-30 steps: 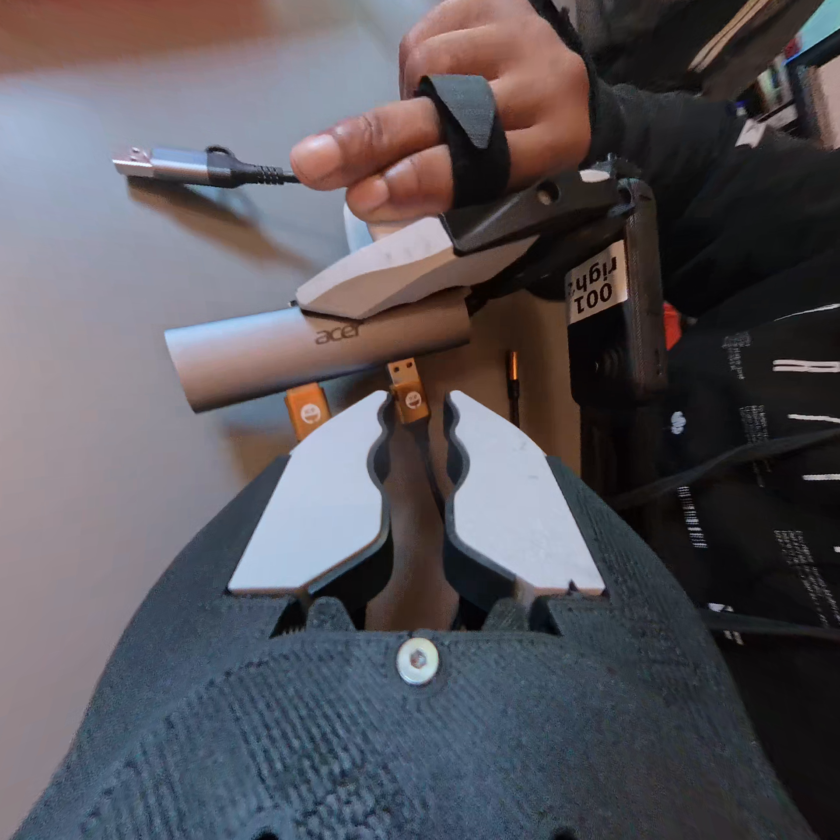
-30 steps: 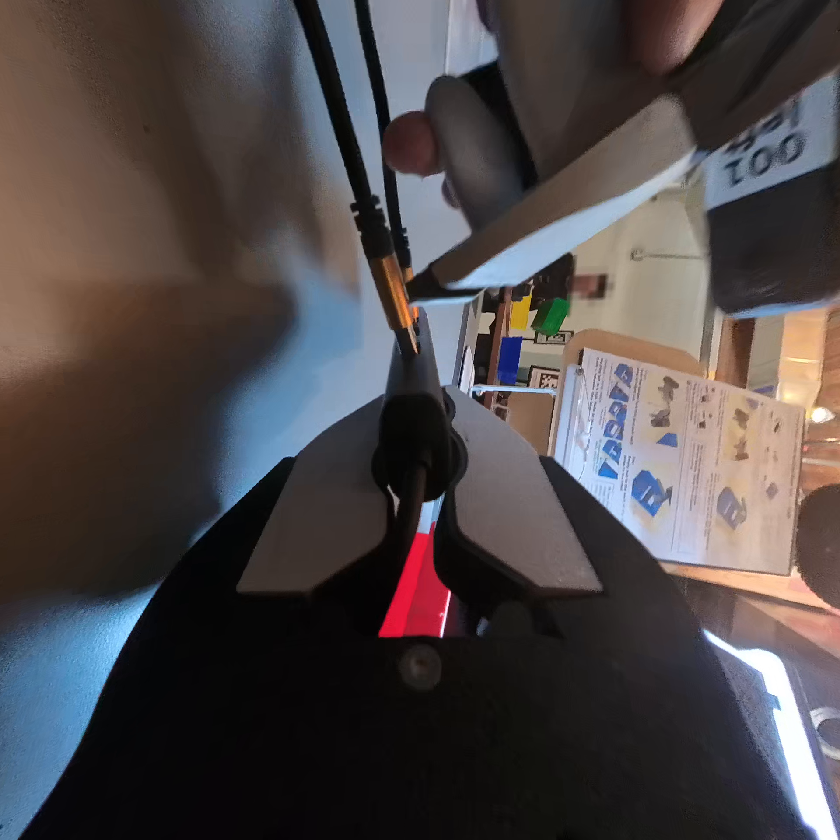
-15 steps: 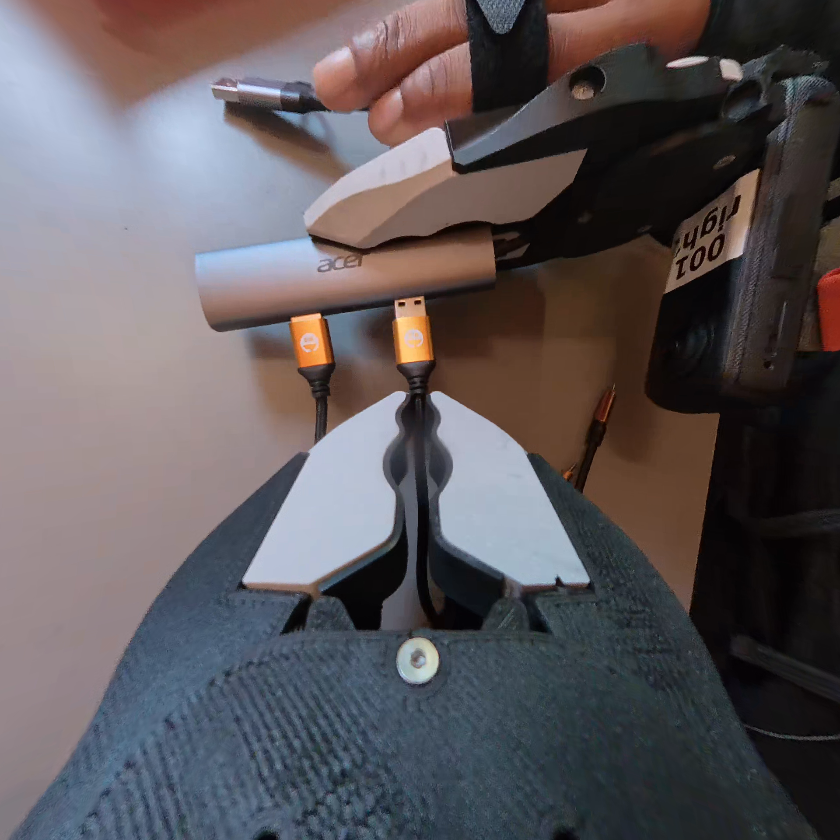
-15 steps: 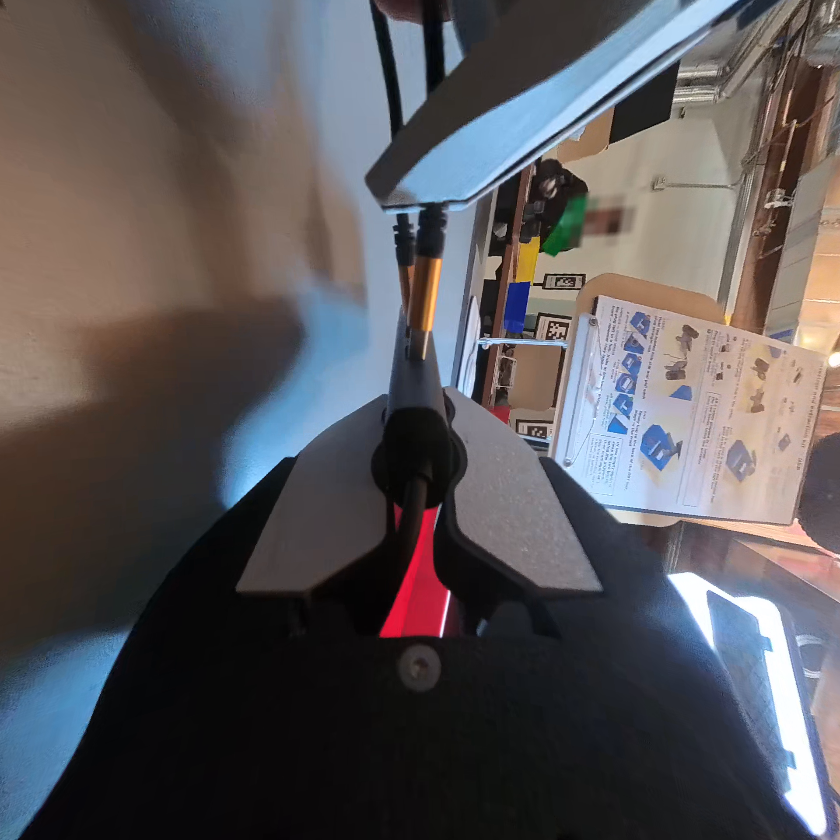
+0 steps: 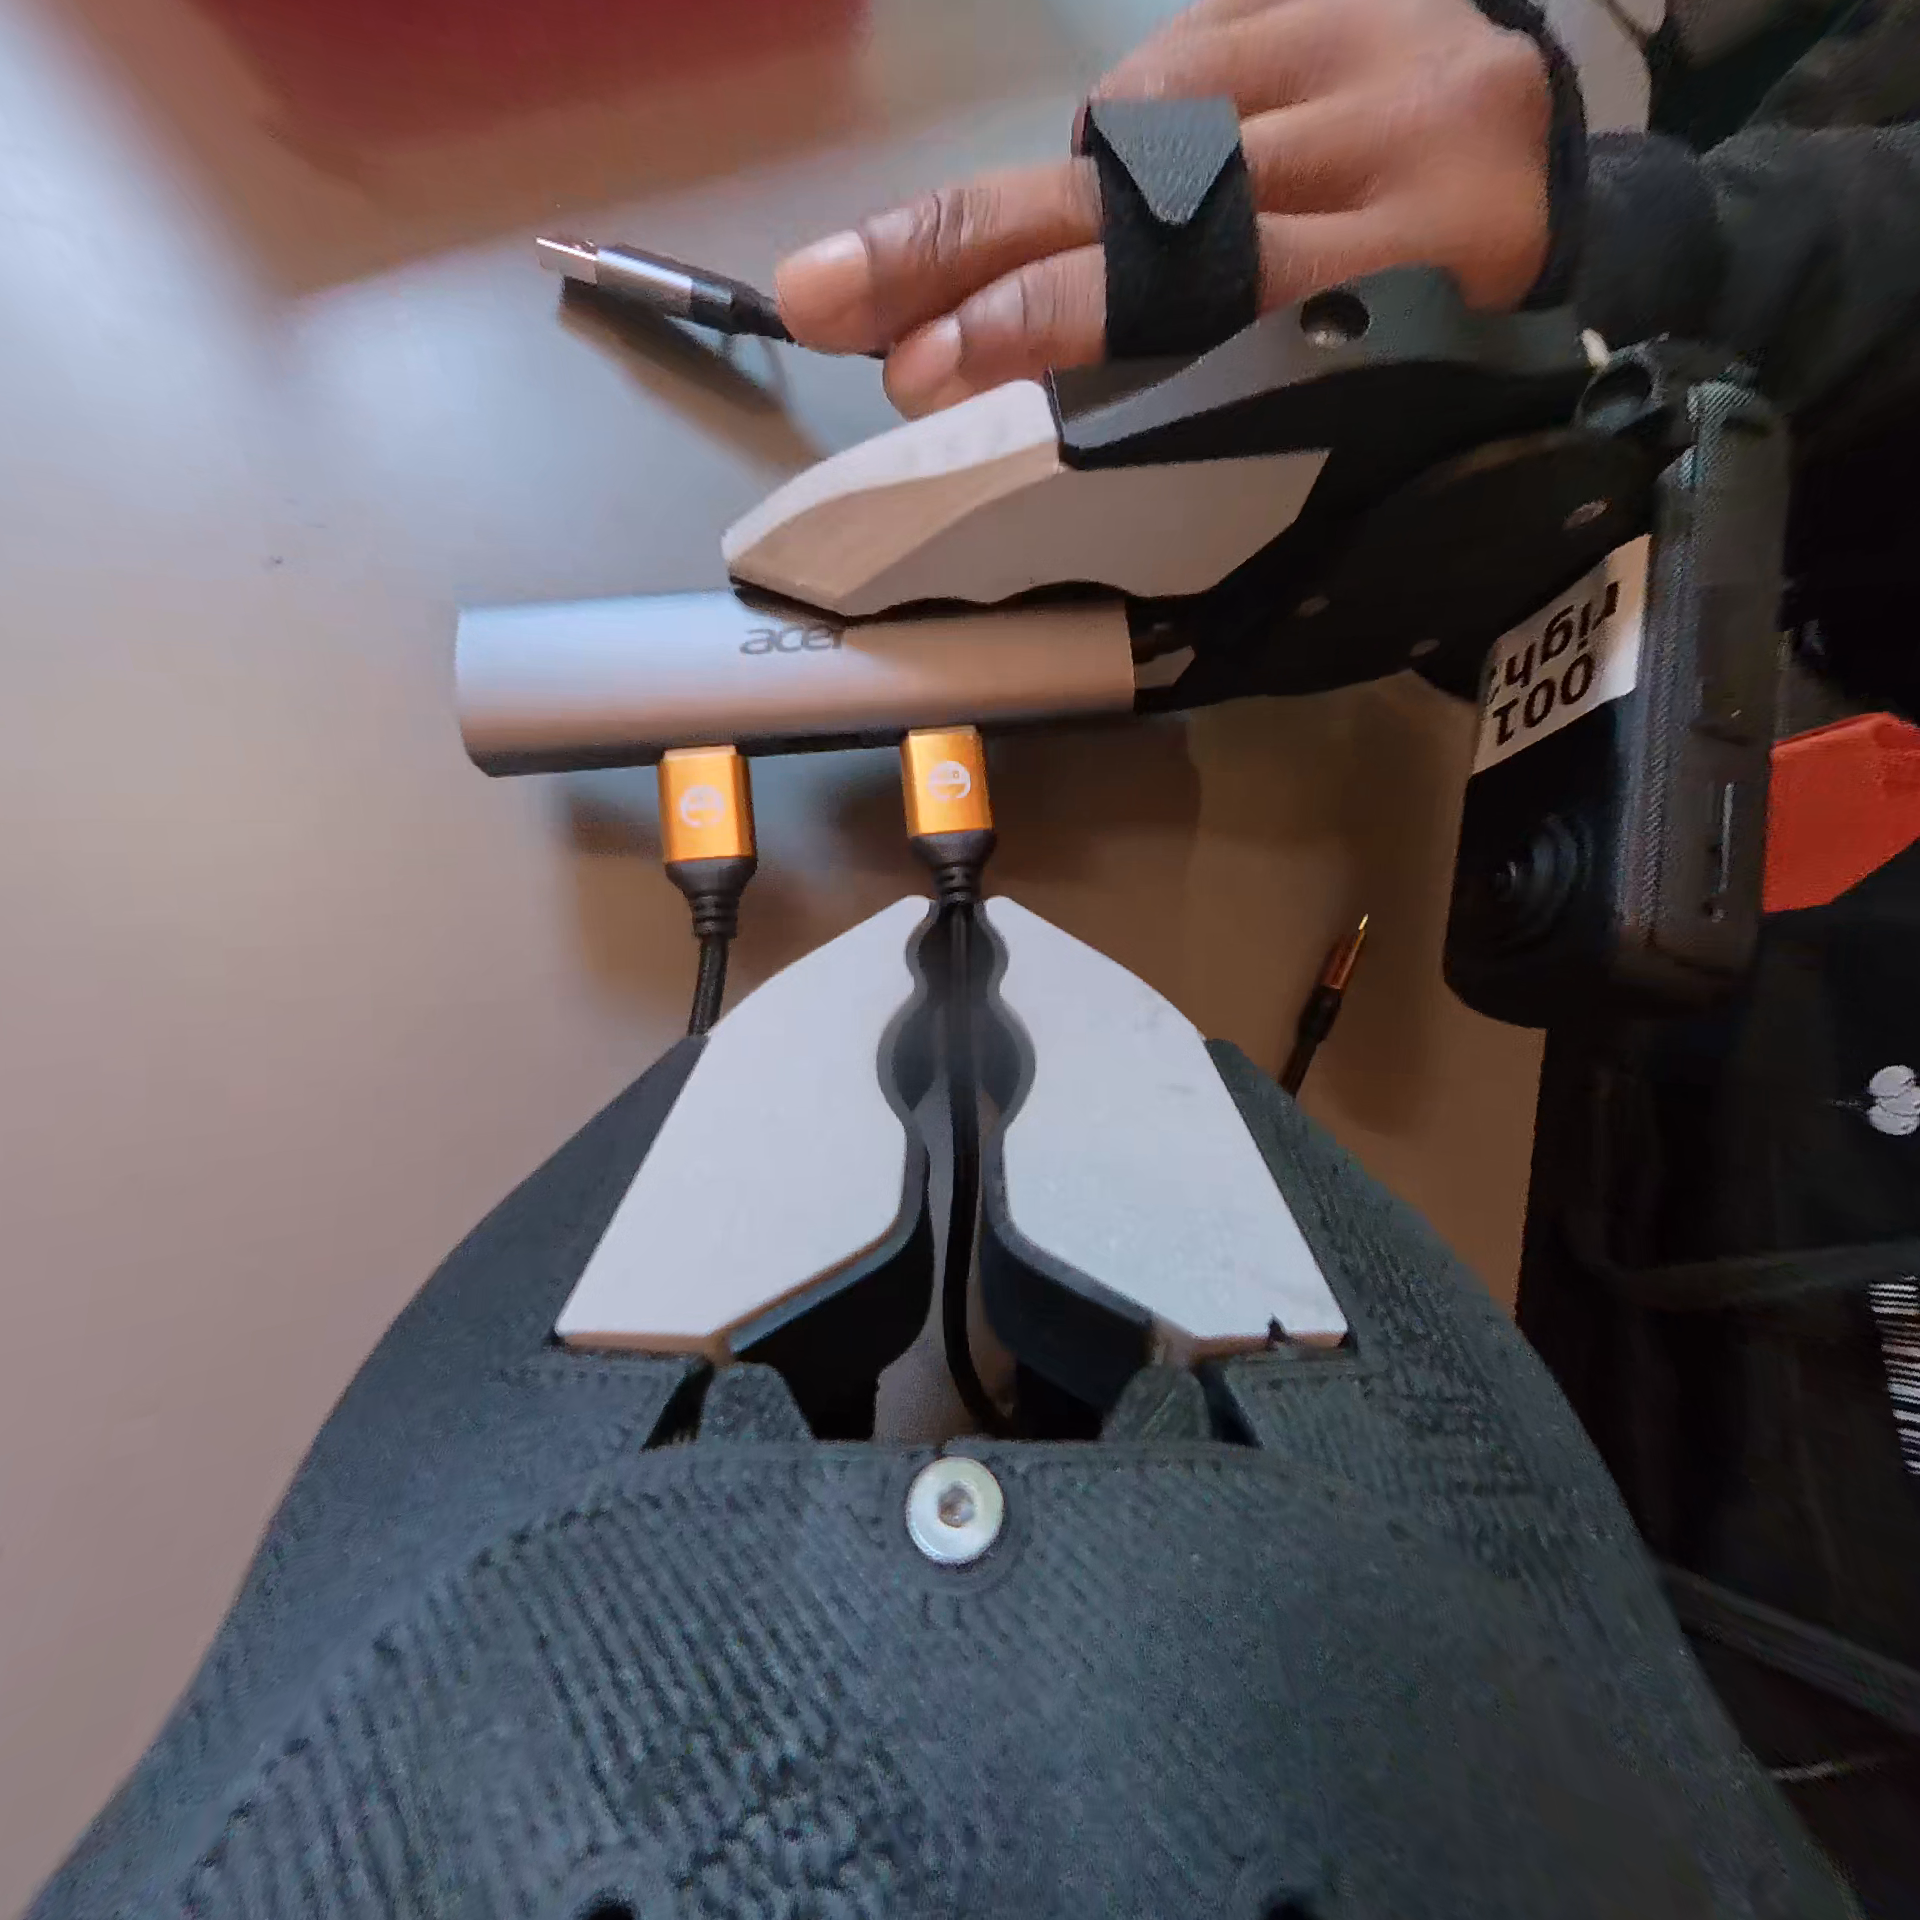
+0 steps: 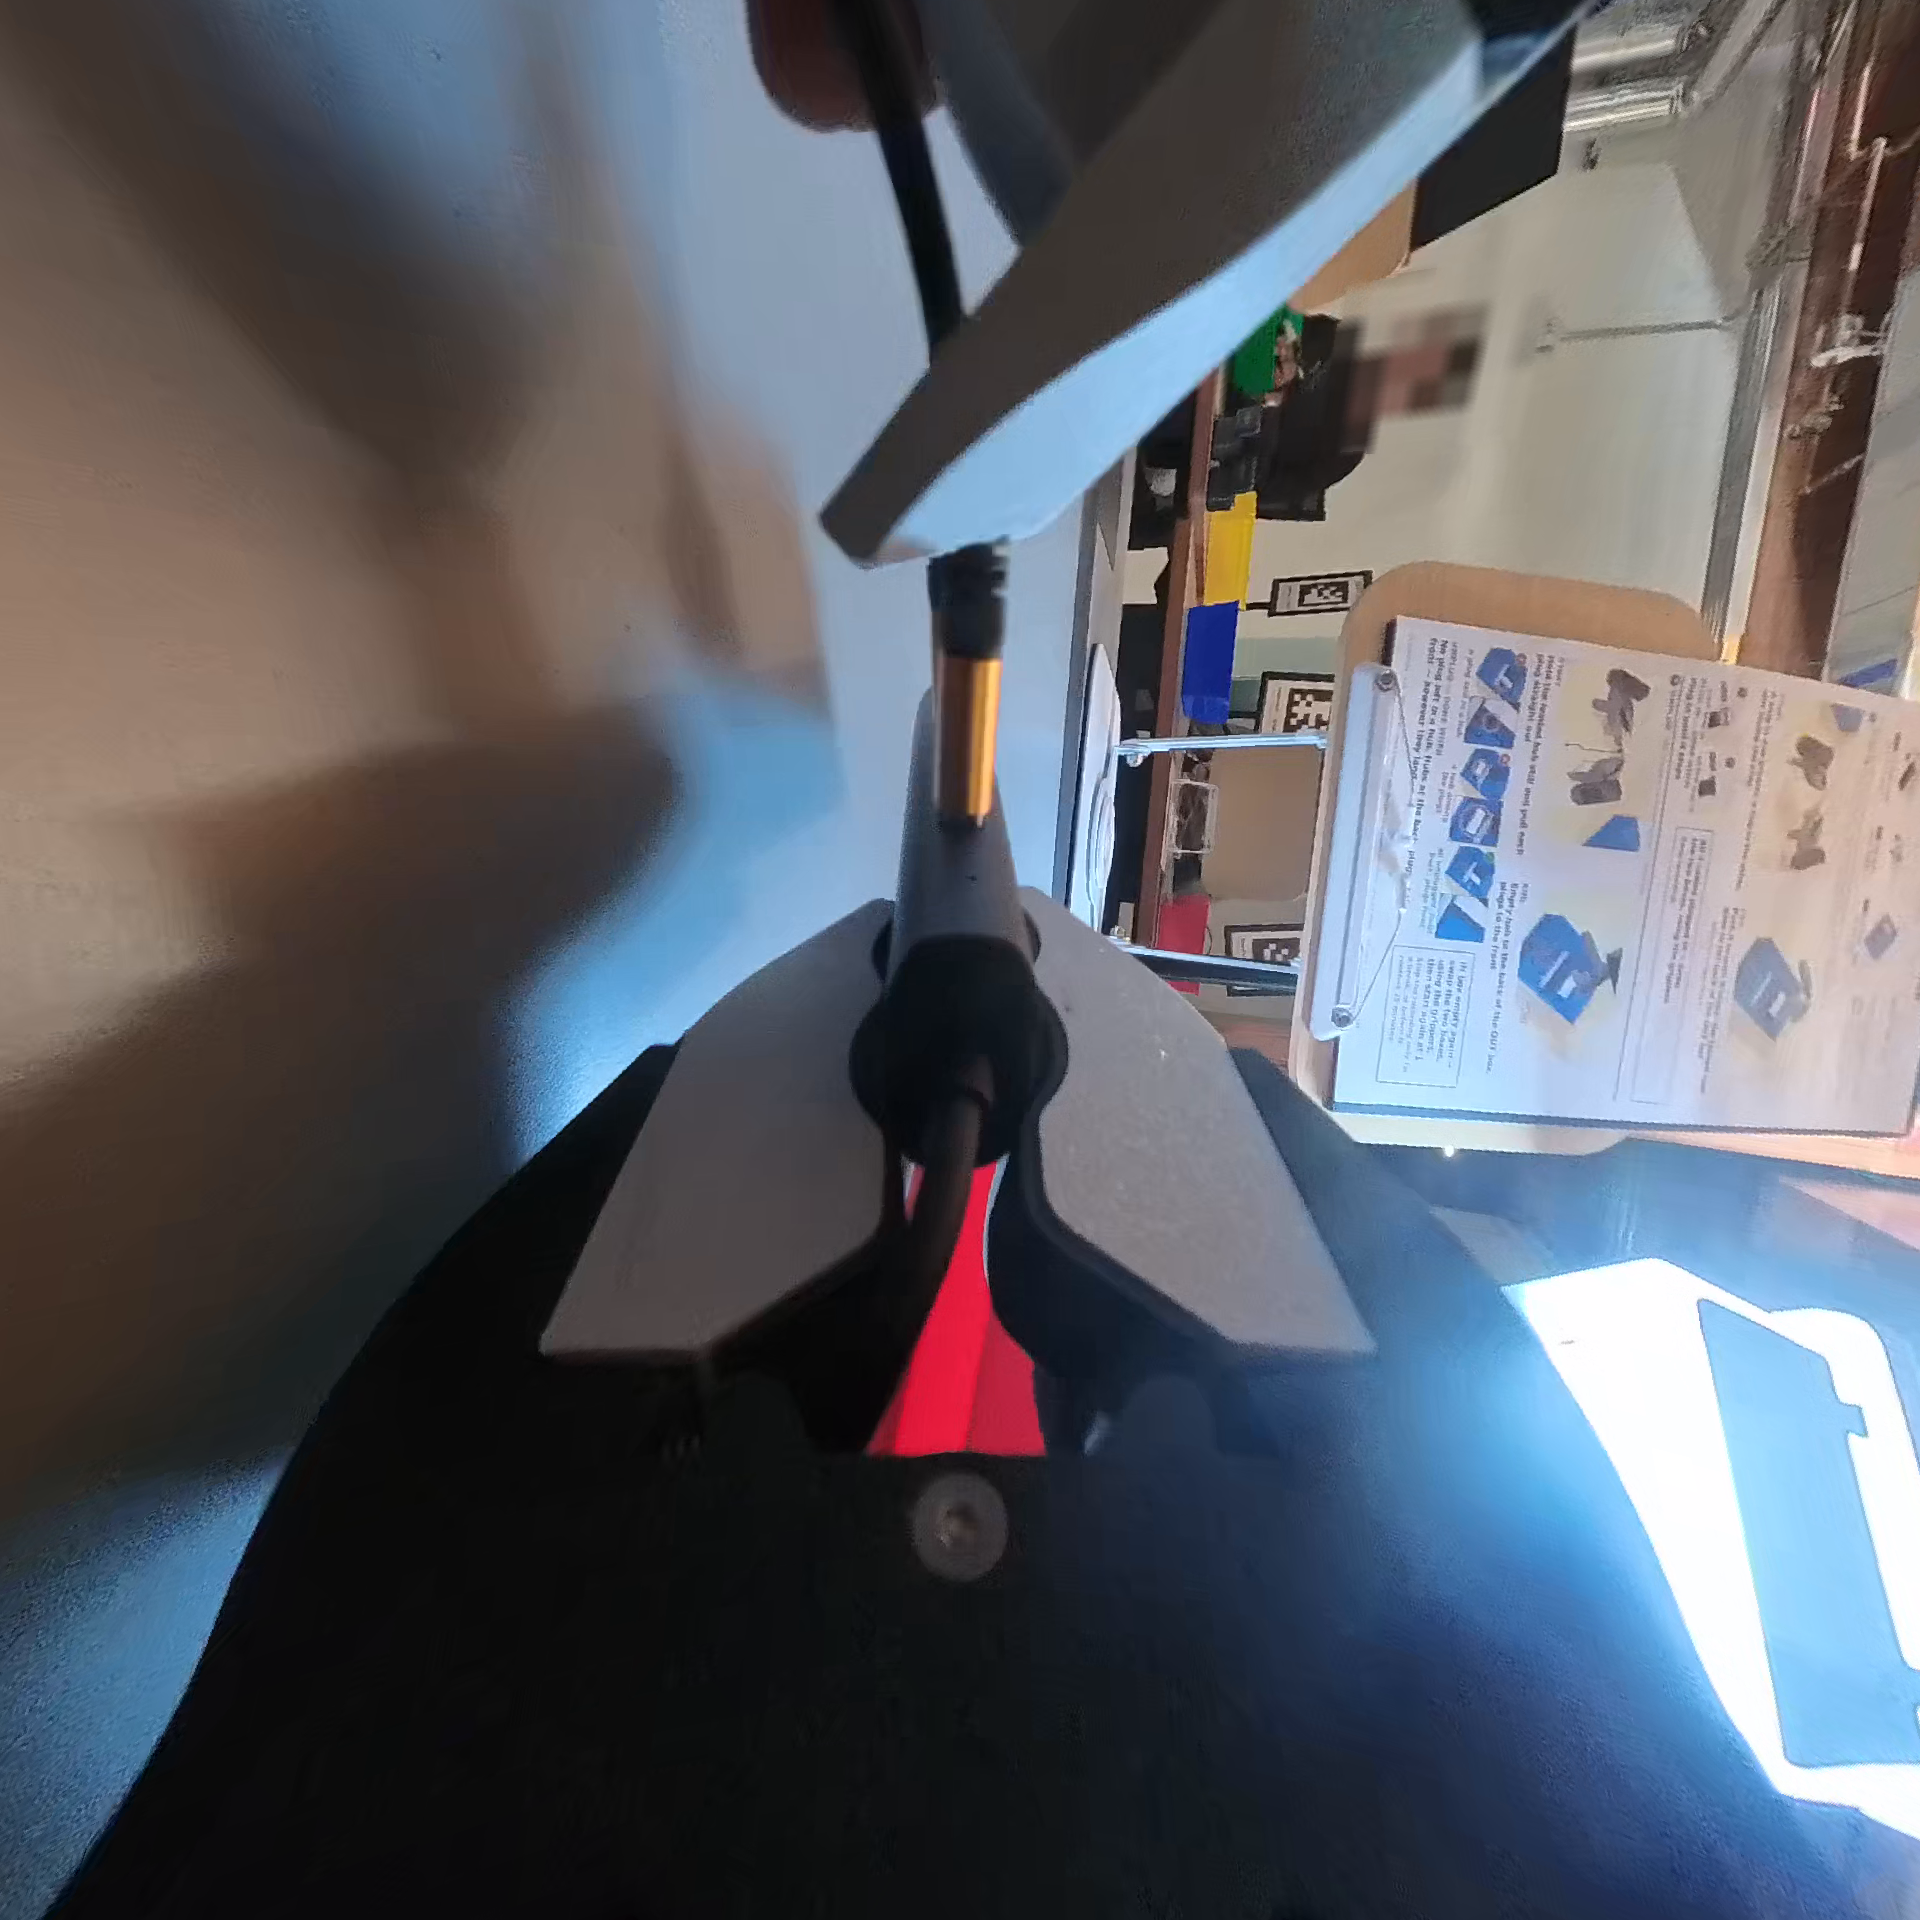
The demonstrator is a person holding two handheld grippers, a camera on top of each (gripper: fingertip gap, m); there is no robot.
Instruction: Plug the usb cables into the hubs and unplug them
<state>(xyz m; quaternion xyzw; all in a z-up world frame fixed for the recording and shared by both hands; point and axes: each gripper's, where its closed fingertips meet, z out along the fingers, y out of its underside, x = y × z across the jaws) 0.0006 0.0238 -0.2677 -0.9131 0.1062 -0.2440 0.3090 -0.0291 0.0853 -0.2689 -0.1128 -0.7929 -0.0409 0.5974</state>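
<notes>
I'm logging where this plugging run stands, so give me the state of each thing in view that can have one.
left gripper: shut on the cable of the right orange plug.
right gripper: shut on the grey hub.
grey hub: held off the table, lying level.
left orange plug: seated in the hub.
right orange plug: seated in the hub.
silver plug: unplugged, loose beyond the hub.

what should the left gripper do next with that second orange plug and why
Probably open and back off. The left gripper pinches the cable behind the second orange plug, whose shell already meets the grey hub like its neighbour, so it looks seated. The right gripper clamps the hub.
</notes>
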